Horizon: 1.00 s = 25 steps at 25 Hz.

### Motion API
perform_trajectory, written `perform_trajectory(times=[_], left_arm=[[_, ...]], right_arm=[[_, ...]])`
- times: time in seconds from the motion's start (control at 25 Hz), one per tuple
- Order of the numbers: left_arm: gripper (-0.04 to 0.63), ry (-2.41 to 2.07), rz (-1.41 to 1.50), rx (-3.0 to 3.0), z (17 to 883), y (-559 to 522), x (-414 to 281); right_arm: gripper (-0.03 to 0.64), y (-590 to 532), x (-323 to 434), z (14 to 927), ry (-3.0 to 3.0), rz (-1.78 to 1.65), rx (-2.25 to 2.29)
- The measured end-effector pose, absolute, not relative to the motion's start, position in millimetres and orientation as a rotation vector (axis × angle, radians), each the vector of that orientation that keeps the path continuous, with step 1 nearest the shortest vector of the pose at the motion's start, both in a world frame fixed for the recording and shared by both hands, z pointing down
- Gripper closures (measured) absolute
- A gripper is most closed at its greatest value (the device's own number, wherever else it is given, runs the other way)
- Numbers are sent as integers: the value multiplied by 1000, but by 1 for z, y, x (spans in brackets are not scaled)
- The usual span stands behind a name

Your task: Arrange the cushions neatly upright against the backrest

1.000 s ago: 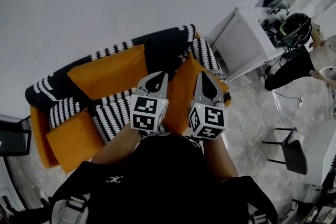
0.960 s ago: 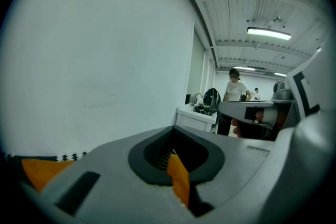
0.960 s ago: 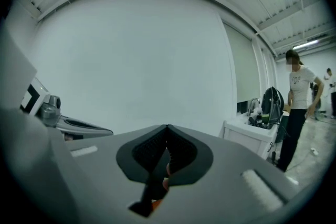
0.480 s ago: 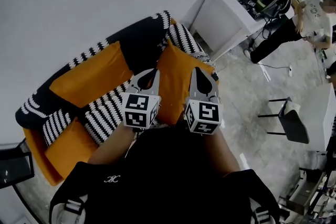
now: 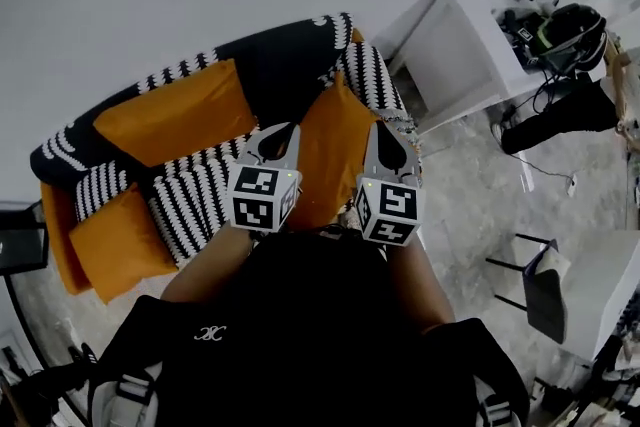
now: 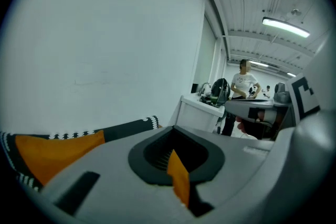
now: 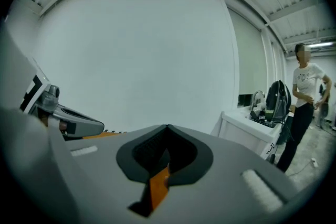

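Note:
An orange sofa (image 5: pixel 62 255) against the wall carries loose cushions. One orange cushion (image 5: pixel 170 115) leans on the backrest at left. A second orange cushion (image 5: pixel 330 150) stands tilted between my two grippers. A striped black-and-white cushion (image 5: pixel 195 200) lies on the seat, with a third orange cushion (image 5: pixel 110 240) at the front left. My left gripper (image 5: pixel 283 128) and right gripper (image 5: pixel 380 128) hover side by side above the seat, both shut and empty. In the left gripper view an orange cushion (image 6: pixel 47 152) shows beyond the left gripper (image 6: pixel 173 131). In the right gripper view the right gripper (image 7: pixel 167 127) points at the wall.
A white counter (image 5: pixel 455 65) stands right of the sofa, with a dark helmet (image 5: pixel 565 30) on it. A person (image 5: pixel 560 115) stands beyond it. A black chair (image 5: pixel 545 300) is on the floor at the right. A dark object (image 5: pixel 20 250) sits at the left edge.
Both grippers have sunk a little toward the sofa seat, still side by side and shut. The head view has swung, so the sofa sits differently in the picture.

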<state>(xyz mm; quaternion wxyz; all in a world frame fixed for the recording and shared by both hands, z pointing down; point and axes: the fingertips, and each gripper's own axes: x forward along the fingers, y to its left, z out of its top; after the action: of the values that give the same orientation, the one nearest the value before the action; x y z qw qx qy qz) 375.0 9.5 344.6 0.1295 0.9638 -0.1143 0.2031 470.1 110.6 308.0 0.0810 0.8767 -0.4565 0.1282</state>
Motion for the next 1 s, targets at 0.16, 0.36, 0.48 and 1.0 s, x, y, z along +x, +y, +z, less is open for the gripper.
perform_trajectory(times=[0.16, 0.36, 0.48, 1.0], left_arm=[[587, -494, 612, 2703, 364, 22, 399], [586, -701, 647, 2596, 391, 47, 418], [587, -828, 668, 2521, 413, 60, 418], [559, -1007, 1004, 2141, 644, 128, 306]], right_arm=[[609, 123, 519, 332, -1472, 459, 2527], [609, 136, 569, 367, -1613, 551, 2382], [609, 140, 589, 390, -1686, 563, 2266], [583, 170, 609, 556, -1622, 551, 1668]])
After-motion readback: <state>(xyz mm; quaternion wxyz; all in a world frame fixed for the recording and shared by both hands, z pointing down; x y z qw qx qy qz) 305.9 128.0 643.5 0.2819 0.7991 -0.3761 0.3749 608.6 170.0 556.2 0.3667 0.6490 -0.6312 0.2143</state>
